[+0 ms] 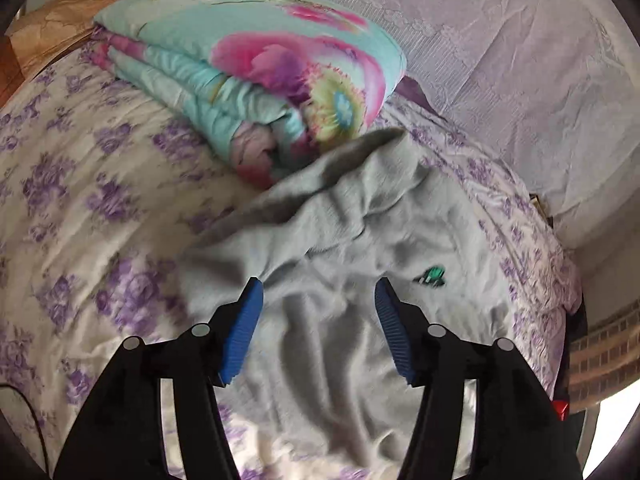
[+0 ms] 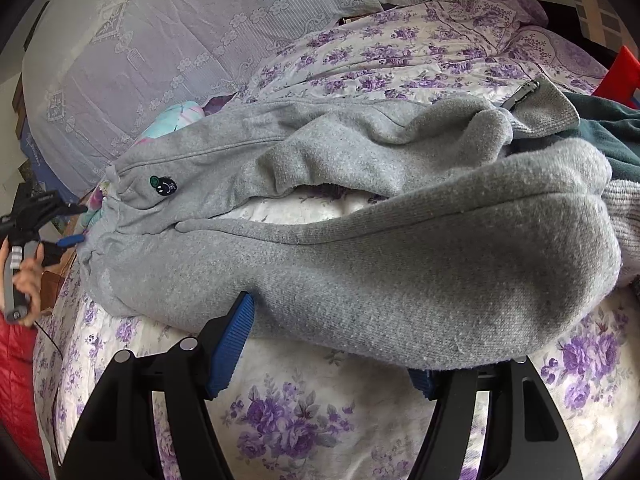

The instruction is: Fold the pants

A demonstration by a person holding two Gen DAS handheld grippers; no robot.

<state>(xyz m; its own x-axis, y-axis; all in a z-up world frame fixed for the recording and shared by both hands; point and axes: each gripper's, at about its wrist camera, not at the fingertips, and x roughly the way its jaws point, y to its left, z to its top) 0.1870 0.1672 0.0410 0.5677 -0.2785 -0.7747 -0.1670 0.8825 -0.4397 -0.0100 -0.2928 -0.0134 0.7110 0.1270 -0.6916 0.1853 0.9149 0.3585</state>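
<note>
Grey pants (image 2: pixel 360 216) lie crumpled on the floral bed (image 2: pixel 288 420).
Left claw (image 1: pixel 319 288) hangs spread over the pants' waist, gripping nothing; right claw (image 2: pixel 336 344) is spread too, 1 finger under a pant leg. Folded quilt (image 1: pixel 256 68) lies just beyond the pants.

There's the bed (image 2: pixel 304 420), spread with a purple-flowered sheet; grey pants (image 2: pixel 360 264) sprawl rumpled across it, a folded floral quilt (image 1: pixel 256 80) beside them, dark green clothing (image 2: pixel 608 140) at one end.
</note>
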